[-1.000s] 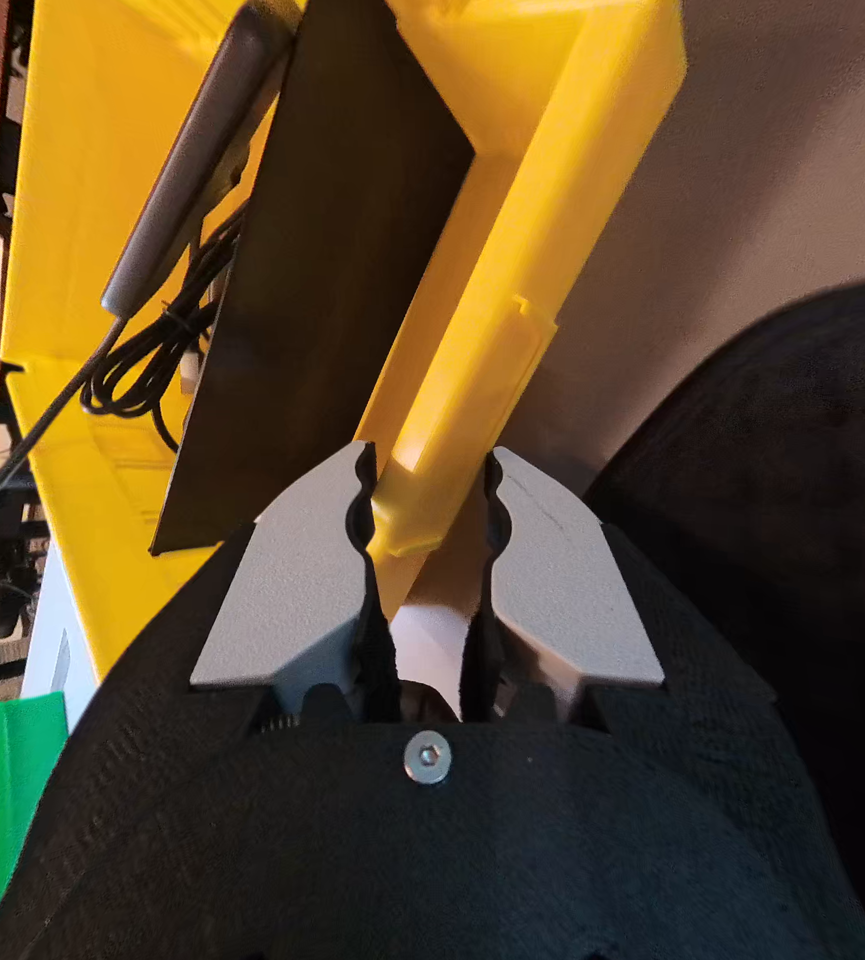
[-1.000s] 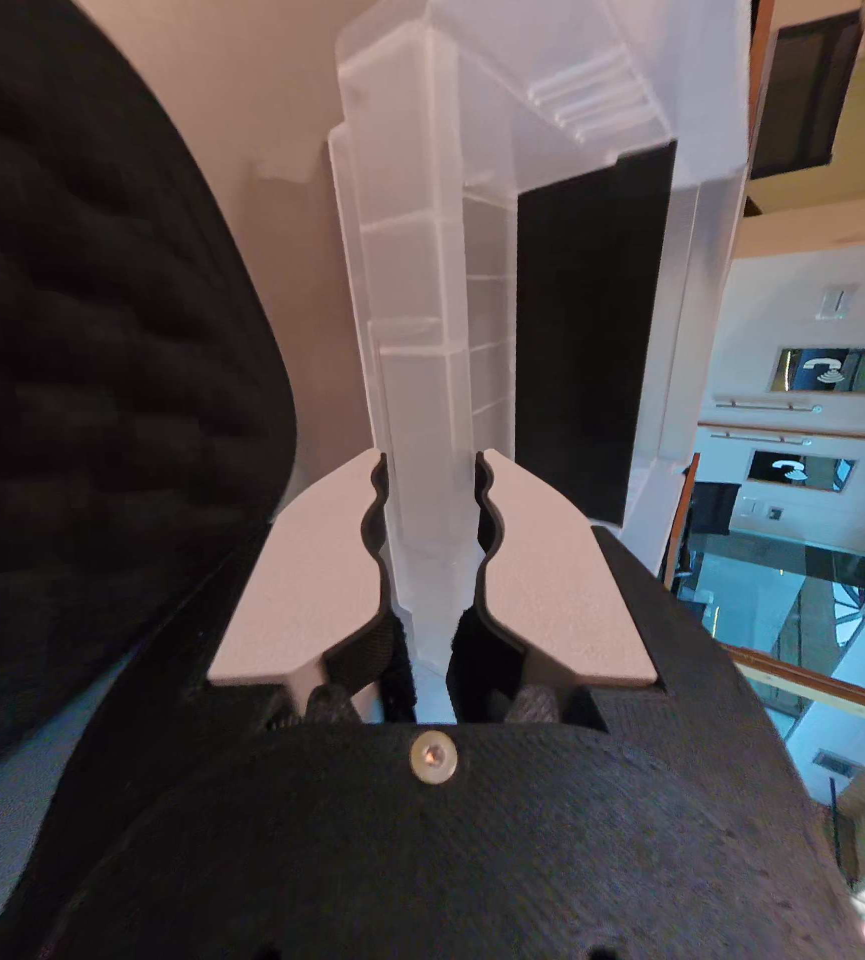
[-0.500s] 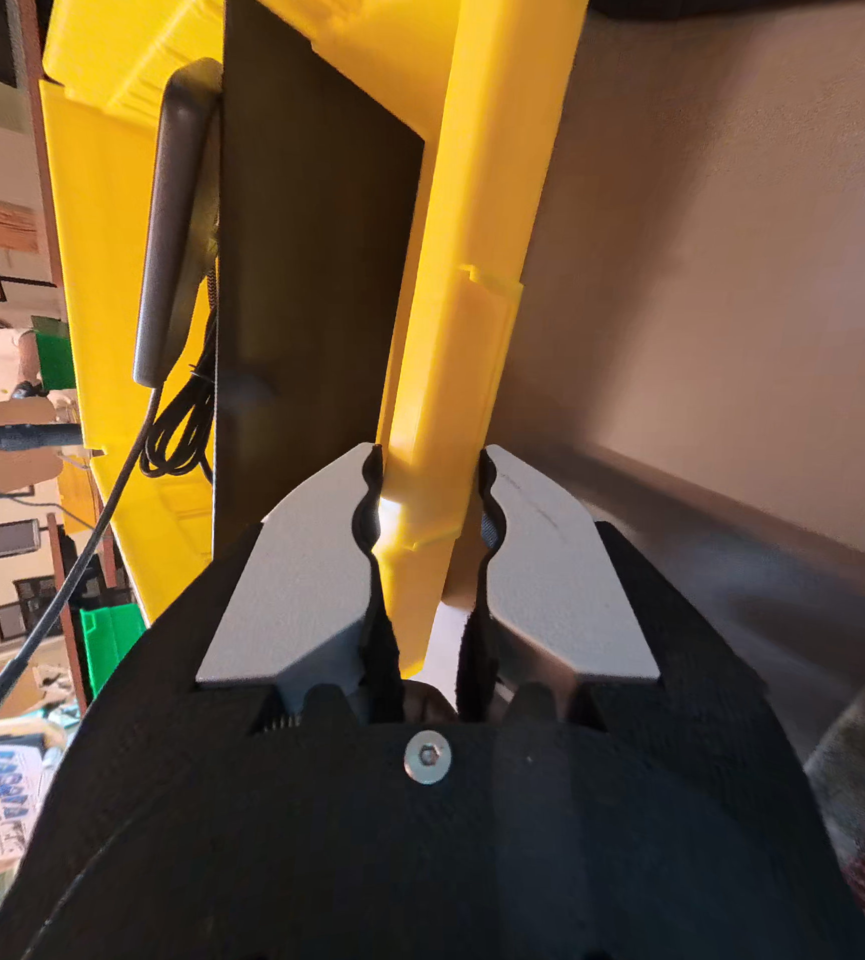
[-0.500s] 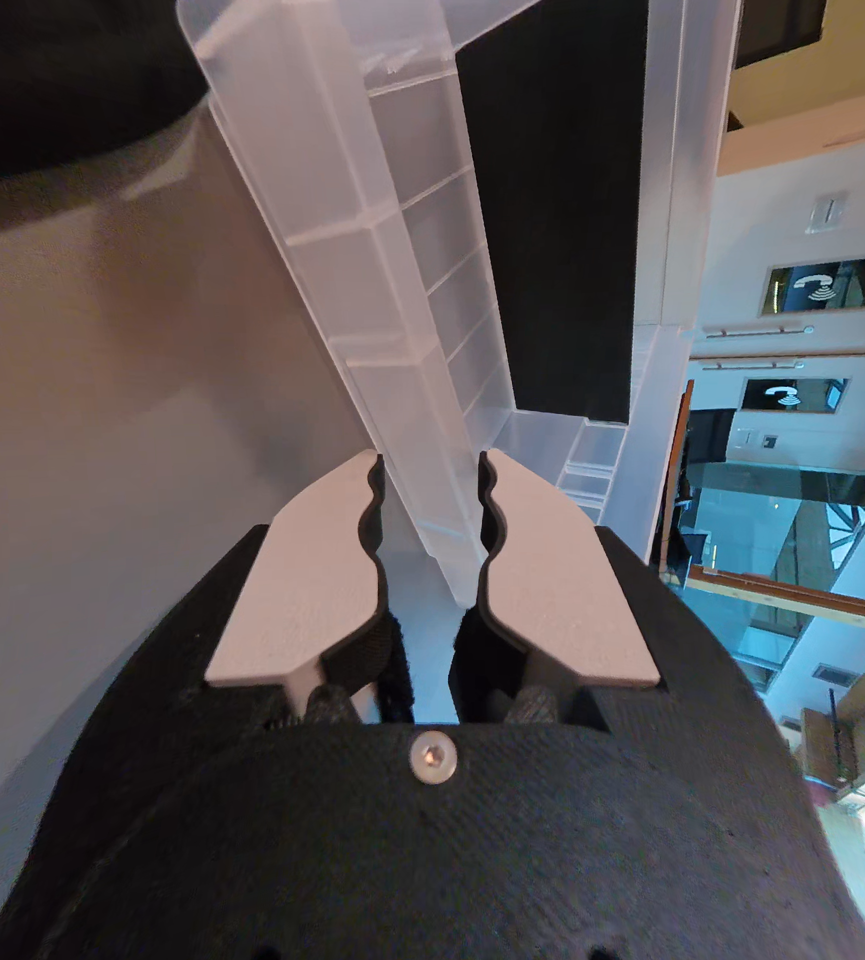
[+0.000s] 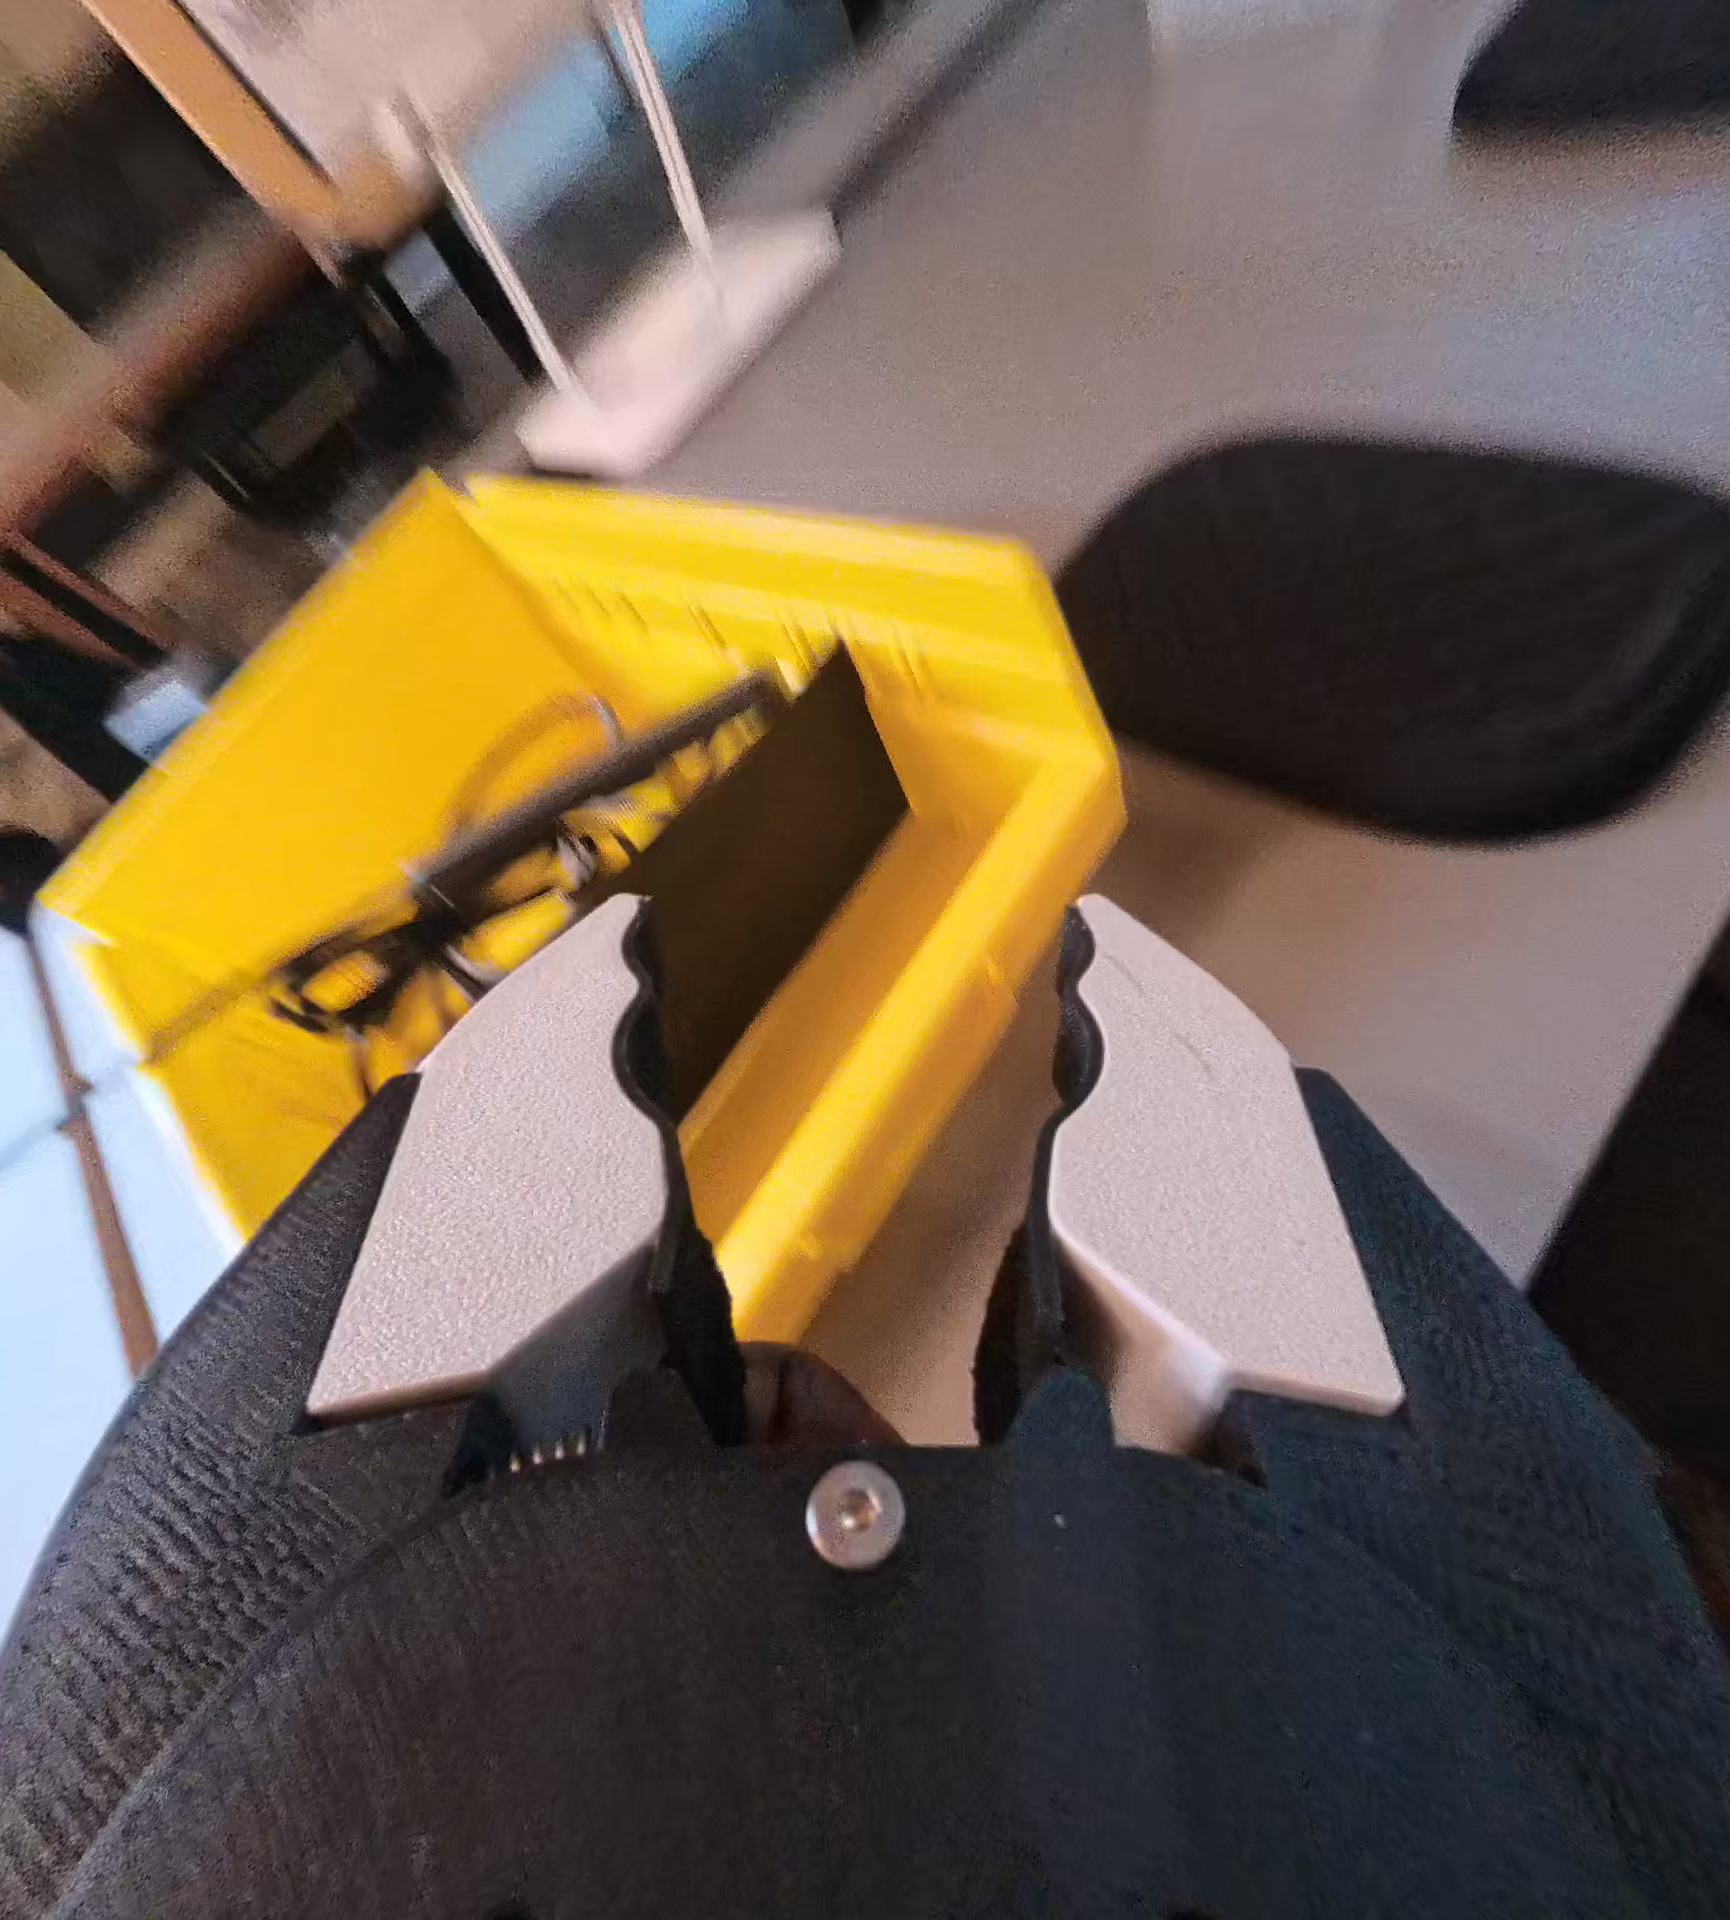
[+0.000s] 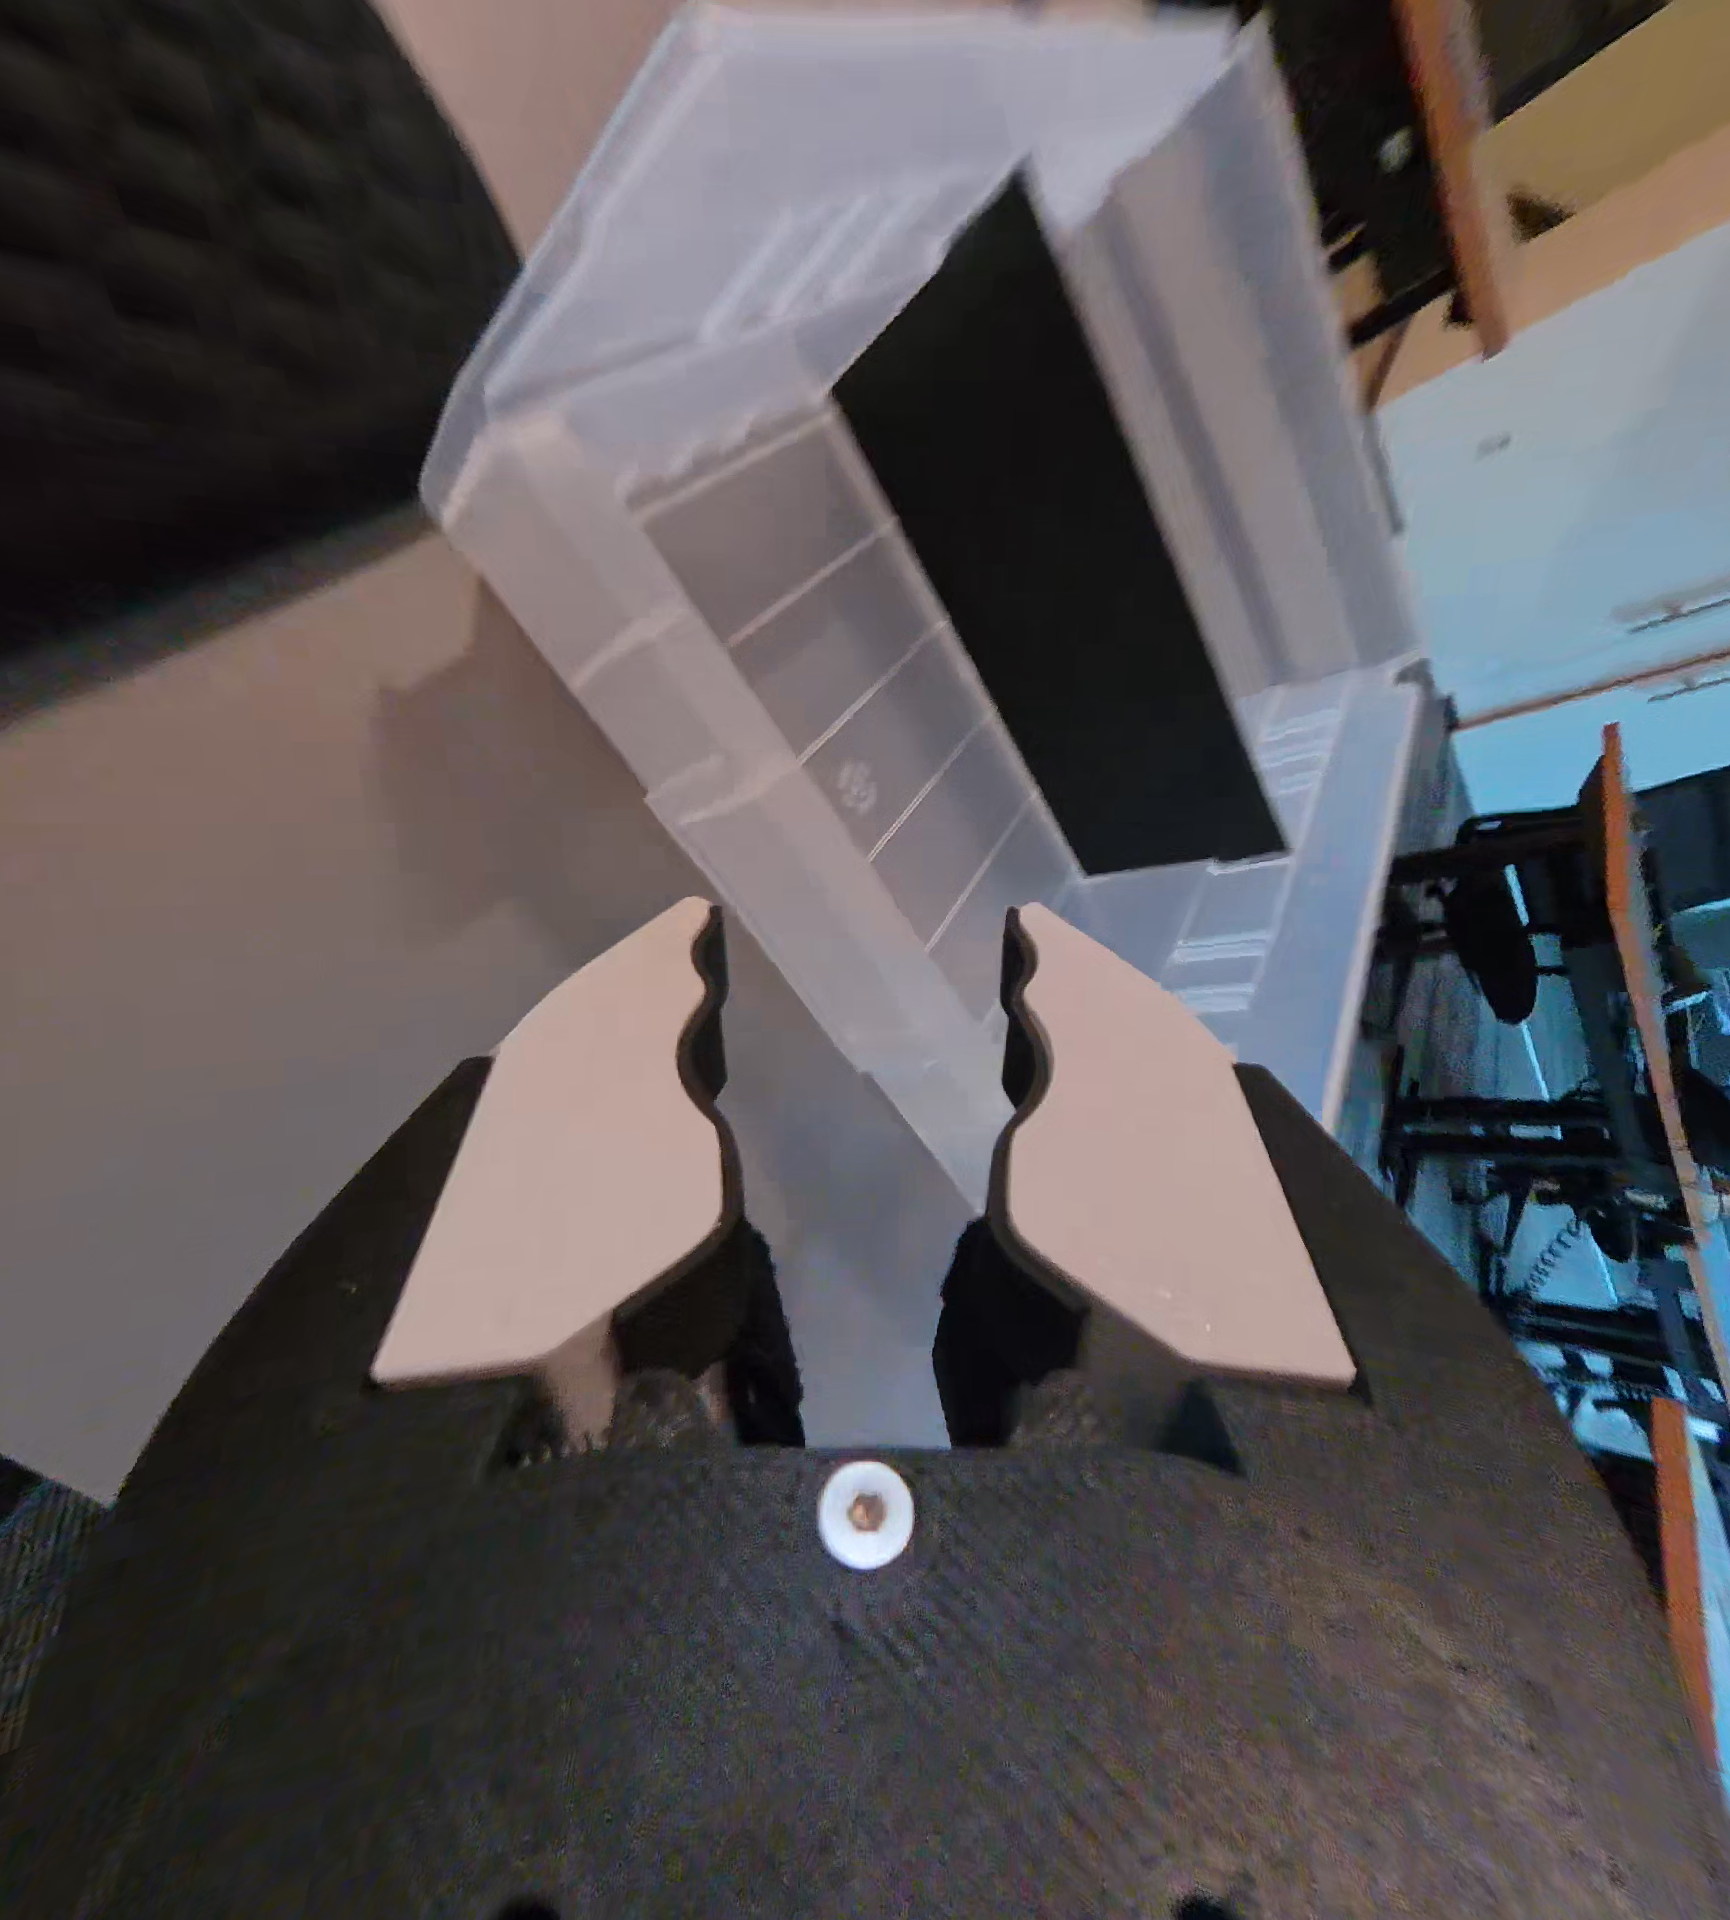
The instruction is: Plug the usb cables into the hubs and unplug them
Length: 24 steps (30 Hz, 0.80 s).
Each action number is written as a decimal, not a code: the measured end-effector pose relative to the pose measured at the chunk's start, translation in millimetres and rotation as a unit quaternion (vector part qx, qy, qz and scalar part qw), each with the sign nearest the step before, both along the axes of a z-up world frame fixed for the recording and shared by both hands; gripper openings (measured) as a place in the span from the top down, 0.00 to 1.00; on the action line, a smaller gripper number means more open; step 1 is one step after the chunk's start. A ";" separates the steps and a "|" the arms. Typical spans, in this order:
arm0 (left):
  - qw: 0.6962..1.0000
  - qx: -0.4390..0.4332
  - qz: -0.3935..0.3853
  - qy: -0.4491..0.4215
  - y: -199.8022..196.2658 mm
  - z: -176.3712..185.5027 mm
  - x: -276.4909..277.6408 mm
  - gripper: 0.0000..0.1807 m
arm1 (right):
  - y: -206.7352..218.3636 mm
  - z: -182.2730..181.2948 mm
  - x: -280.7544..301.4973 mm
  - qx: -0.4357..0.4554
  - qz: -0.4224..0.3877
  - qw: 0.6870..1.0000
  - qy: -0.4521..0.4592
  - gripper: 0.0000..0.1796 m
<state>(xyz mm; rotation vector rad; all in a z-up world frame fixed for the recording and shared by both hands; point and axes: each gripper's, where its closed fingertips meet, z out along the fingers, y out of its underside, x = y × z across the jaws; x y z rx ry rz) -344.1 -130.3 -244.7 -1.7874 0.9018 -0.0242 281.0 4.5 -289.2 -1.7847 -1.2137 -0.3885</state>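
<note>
Jaws on both my grippers stood spread. In the left wrist view my left gripper [image 5: 856, 1049] straddled the near wall of the yellow bin [image 5: 882, 1101] without pinching it; in the right wrist view my right gripper [image 6: 866, 1023] did the same with the long wall of the clear plastic bin [image 6: 632, 582].

Both bins sat on the grey table [image 5: 1308, 312], the yellow one close to its edge. To do this step well, I judged I should back straight off each wall, so neither finger dragged a bin askew, then reach down into the yellow one.

That bin held a black mat [image 5: 767, 831] along its floor. Beside the mat lay a slim dark usb hub [image 5: 591, 795] with its coiled black usb cable [image 5: 362, 971], both badly blurred. The clear bin held only a black mat [image 6: 1048, 561]; I saw no hub there. A black rounded pad [image 5: 1422, 644] lay beyond the yellow bin.
</note>
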 end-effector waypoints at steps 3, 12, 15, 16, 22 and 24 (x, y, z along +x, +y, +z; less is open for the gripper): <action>0.986 0.162 0.011 0.031 10.9 48.2 1.9 0.61 | -2.5 29.6 -12.2 0.059 0.026 0.997 0.050 0.71; 0.904 0.132 -0.005 0.406 86.7 23.2 -33.8 0.71 | -2.6 44.0 -22.5 0.085 0.025 0.996 0.020 0.71; 0.863 0.069 -0.035 0.500 104.6 0.4 -50.0 0.71 | -3.0 50.1 -24.3 0.101 0.030 0.994 0.040 0.71; 0.853 0.069 -0.041 0.516 111.1 -3.2 -52.1 0.71 | -3.1 51.3 -24.0 0.104 0.030 0.993 0.044 0.71; 0.854 0.100 -0.069 0.505 138.2 -9.3 -43.6 0.72 | -0.6 42.8 -12.0 0.088 0.001 0.996 0.010 0.71; 0.848 0.101 -0.070 0.515 143.1 -10.5 -46.5 0.72 | 0.2 41.4 -12.1 0.085 0.000 0.996 0.007 0.71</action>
